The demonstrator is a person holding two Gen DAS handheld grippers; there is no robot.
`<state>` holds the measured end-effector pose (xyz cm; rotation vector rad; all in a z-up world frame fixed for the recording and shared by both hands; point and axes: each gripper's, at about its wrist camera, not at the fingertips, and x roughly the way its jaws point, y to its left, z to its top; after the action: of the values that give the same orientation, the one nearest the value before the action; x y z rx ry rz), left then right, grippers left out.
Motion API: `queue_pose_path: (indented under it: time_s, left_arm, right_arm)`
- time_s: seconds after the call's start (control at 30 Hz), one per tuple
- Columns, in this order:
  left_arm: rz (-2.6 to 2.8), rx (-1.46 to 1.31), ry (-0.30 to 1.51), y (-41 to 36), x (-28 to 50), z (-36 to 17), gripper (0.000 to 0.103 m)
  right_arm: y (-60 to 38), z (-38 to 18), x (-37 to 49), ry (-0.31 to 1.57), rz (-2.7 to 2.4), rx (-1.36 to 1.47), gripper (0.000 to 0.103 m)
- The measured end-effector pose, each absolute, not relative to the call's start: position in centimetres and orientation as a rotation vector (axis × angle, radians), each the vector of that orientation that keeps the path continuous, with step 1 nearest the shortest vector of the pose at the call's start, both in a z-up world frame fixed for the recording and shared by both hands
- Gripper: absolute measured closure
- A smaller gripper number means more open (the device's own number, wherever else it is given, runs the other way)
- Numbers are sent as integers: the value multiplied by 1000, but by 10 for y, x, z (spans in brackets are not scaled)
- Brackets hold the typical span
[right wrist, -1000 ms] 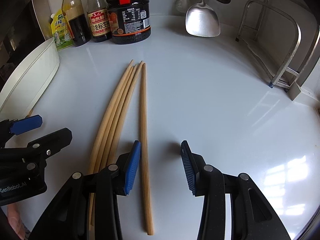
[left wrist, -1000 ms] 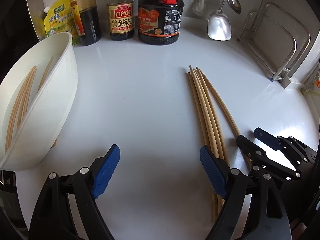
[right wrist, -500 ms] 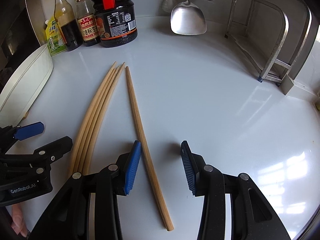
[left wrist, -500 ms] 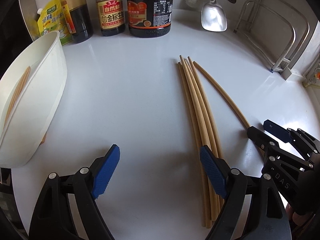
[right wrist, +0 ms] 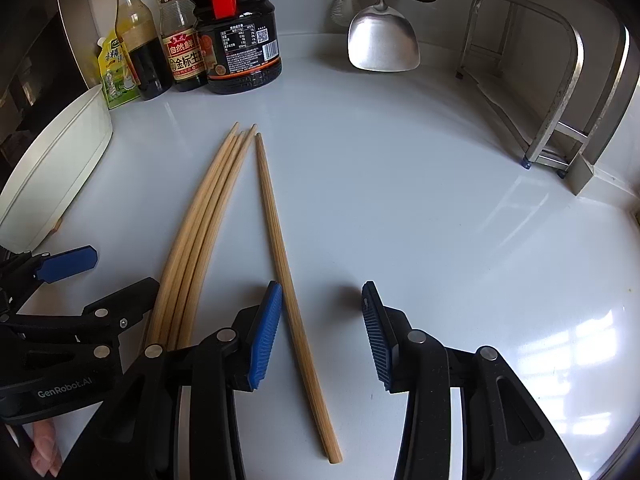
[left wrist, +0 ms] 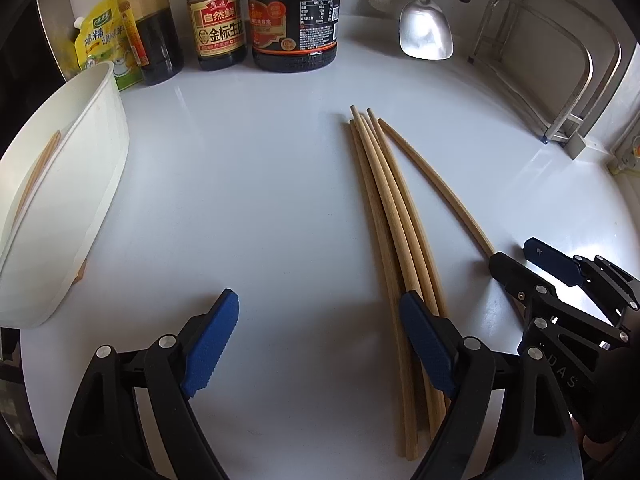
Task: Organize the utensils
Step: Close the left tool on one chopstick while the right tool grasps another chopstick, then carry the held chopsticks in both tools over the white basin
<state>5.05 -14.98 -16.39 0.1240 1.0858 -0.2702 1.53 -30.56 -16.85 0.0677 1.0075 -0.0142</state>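
Ahead, bare counter beside 5 chopsticks.

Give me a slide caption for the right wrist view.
Open right gripper straddles a single wooden chopstick on the white countertop, beside a bundle of four wooden chopsticks.

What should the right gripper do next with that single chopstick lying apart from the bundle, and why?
Probably lower the right gripper and close on the single chopstick. Its jaws are open with the chopstick between them, not yet pinched, and the white tray already holds chopsticks, so that is the likely destination.
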Motion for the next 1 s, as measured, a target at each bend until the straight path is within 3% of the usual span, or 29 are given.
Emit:
queue_pose_path:
  time_s: [0.13, 0.37, 0.63, 0.83, 0.9, 1.0]
  left_arm:
    - [-253, 130, 1091, -154, 53, -167, 16]
    - [-213, 137, 1084, -151, 57, -169, 19]
    - [-228, 138, 1062, -151, 57, -163, 52]
    - [-239, 139, 1060, -151, 58, -161, 84]
    - [-245, 139, 1060, -151, 58, -161, 94]
    - [-253, 137, 1063, -150, 59, -161, 95]
  right_arm:
    - [-306, -169, 15, 1008, -14, 66, 63]
    - [-305, -169, 17, 1006, -12, 52, 63]
    - [-296, -170, 23, 1003, 29, 8, 64]
    - [-286, -169, 27, 1004, 62, -22, 84]
    - [-282, -168, 28, 1005, 62, -38, 95]
    - [-280, -168, 27, 1005, 71, -35, 96]
